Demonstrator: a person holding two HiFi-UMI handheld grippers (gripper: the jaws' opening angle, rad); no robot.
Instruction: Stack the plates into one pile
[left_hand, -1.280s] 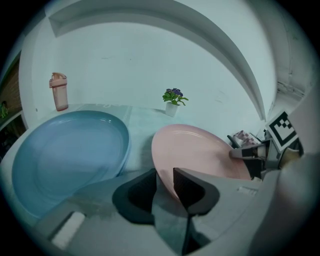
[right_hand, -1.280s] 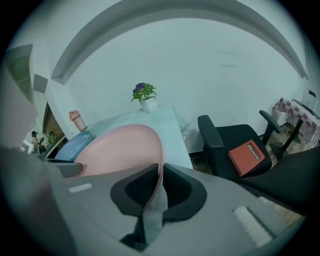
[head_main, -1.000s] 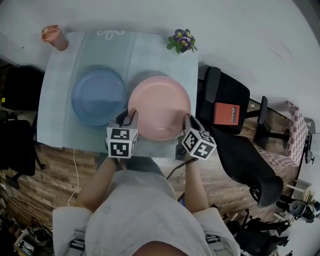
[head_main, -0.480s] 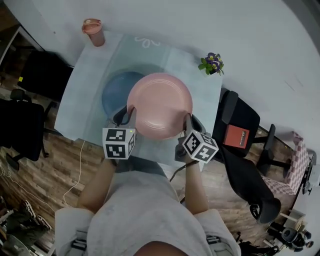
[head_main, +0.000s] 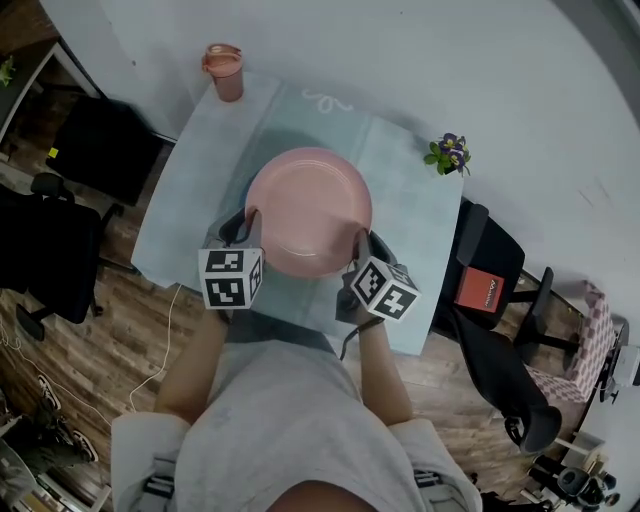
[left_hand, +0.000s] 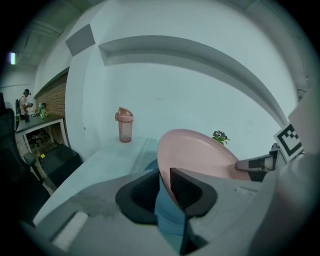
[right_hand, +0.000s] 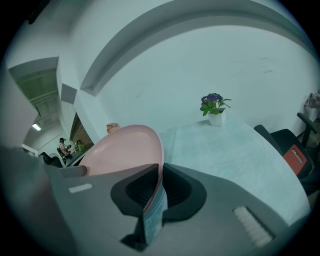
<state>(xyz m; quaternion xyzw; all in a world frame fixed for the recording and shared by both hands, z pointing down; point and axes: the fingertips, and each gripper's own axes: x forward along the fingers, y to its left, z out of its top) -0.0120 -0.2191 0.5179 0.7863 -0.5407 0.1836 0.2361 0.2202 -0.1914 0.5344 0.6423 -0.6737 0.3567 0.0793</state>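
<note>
The pink plate (head_main: 308, 208) is held off the table by both grippers, over the spot where the blue plate lies. My left gripper (head_main: 247, 220) is shut on its left rim; its jaws have just been closing, with the rim (left_hand: 161, 165) between them. At the right rim, my right gripper (head_main: 358, 243) is also shut on the plate (right_hand: 159, 165). The head view shows almost nothing of the blue plate under the pink one. The left gripper view has a patch of the blue plate (left_hand: 167, 225) showing below the jaws.
A pale teal cloth (head_main: 195, 175) covers the table. At its far left corner stands a pink cup (head_main: 224, 70), at the far right a small flower pot (head_main: 449, 154). Black chairs stand at the right (head_main: 500, 350) and left (head_main: 50, 260); an orange-red book (head_main: 483, 288) lies on the right one.
Both grippers have carried the pink plate leftward from beside the blue plate to above it, so the blue plate is now covered. The view has shifted with the person.
</note>
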